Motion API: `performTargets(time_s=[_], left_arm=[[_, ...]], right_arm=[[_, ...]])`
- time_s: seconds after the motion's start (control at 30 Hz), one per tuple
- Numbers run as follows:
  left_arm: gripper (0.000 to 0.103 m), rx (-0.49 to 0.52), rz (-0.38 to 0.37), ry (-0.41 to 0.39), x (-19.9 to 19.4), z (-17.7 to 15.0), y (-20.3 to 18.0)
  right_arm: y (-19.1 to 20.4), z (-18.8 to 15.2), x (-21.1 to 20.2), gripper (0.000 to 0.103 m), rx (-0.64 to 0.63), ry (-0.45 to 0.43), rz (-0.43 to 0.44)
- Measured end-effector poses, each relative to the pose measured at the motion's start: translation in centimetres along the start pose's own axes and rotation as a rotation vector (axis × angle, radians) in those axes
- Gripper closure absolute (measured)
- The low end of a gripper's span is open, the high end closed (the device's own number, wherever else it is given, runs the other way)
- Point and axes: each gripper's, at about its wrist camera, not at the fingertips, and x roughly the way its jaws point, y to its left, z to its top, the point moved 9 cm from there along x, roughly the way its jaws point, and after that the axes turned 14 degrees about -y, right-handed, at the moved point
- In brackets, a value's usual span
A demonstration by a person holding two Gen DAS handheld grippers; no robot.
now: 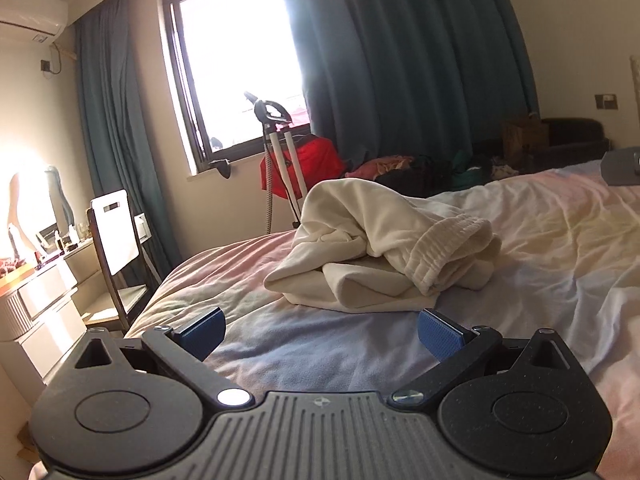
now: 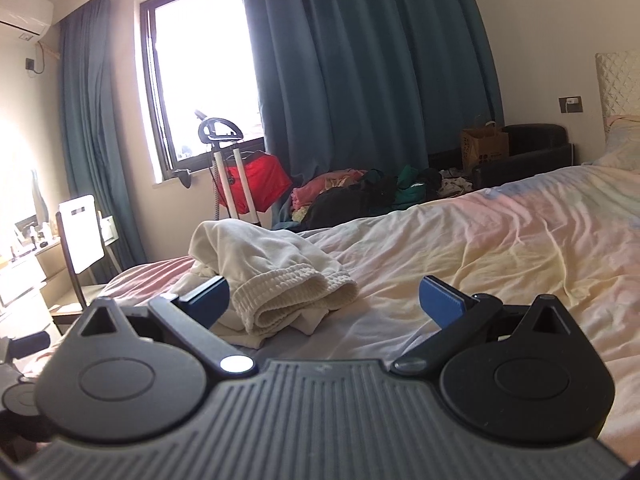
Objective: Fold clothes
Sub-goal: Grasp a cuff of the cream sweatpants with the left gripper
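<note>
A crumpled cream fleece garment with a ribbed elastic hem lies bunched near the foot edge of the pastel-sheeted bed (wide bare sheet stretches rightward). The left gripper and right gripper hover short of it, jaws spread, holding nothing.
</note>
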Motion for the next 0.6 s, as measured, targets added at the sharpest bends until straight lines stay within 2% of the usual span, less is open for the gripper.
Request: performTargets(time_s=[0.17,0.33,0.47,0.6], left_arm=[[0.000,0.155,-0.085,-0.021,4.8,-0.4,-5.1],[0.000,0.247,-0.171,-0.117,9.5,0.3,-10.0],[0.000,0.386,-0.131,-0.146,14.3,0.1,-13.4],[0.000,0.432,-0.061,-0.208,18.5,0.7,-15.3]], right_arm=[[-3.7,-0.2,1.0,0.000,0.068,0.026,-0.120],[-7.9,-1.3,2.3,0.000,0.130,0.062,-0.273],[-9.7,-2.6,3.5,0.000,0.206,0.089,-0.321],[-9.9,-4.1,5.5,0.000,0.203,0.116,-0.324]])
